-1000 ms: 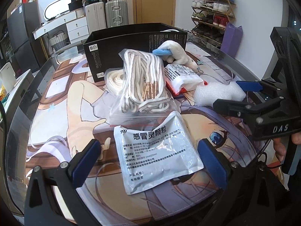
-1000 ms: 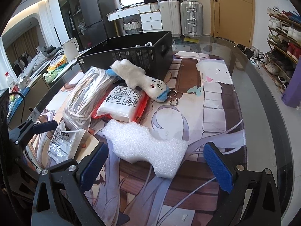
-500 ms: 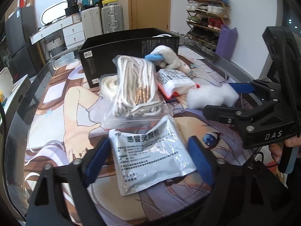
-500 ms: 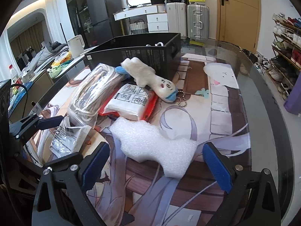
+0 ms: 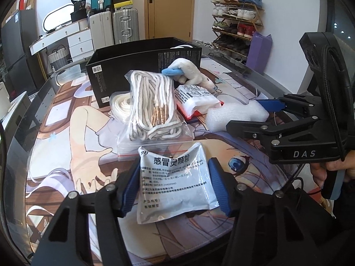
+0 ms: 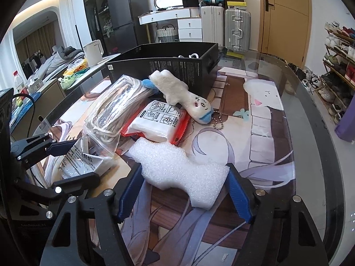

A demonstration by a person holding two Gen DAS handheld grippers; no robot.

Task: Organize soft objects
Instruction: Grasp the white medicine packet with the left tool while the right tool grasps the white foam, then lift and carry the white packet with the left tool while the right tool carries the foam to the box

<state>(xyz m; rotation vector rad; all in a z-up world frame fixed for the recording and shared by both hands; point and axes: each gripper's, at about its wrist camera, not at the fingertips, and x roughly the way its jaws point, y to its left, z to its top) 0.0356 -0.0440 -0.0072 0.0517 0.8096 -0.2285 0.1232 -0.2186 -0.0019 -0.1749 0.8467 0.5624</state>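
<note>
My left gripper (image 5: pixel 175 185) is shut on a silver medicine pouch (image 5: pixel 175 181); its blue pads press both side edges and the pouch bows upward. It also shows in the right wrist view (image 6: pixel 82 161). My right gripper (image 6: pixel 185 190) has closed in on a white foam piece (image 6: pixel 179 166); its blue pads touch the foam's two sides. The foam also shows in the left wrist view (image 5: pixel 235 114). Behind lie a bag of white laces (image 5: pixel 150 106), a red-and-white packet (image 6: pixel 159 122) and a white plush toy (image 6: pixel 182 95).
An open black box (image 5: pixel 144 66) stands behind the pile on the printed mat (image 5: pixel 71 133). A coil of white cord (image 5: pixel 121 106) lies left of the lace bag. The round glass table's edge (image 6: pixel 315 133) curves along the right.
Both grippers have closed from wide open. The left one now pinches the medicine pouch, which has buckled. The right one's pads have come in against the foam piece.
</note>
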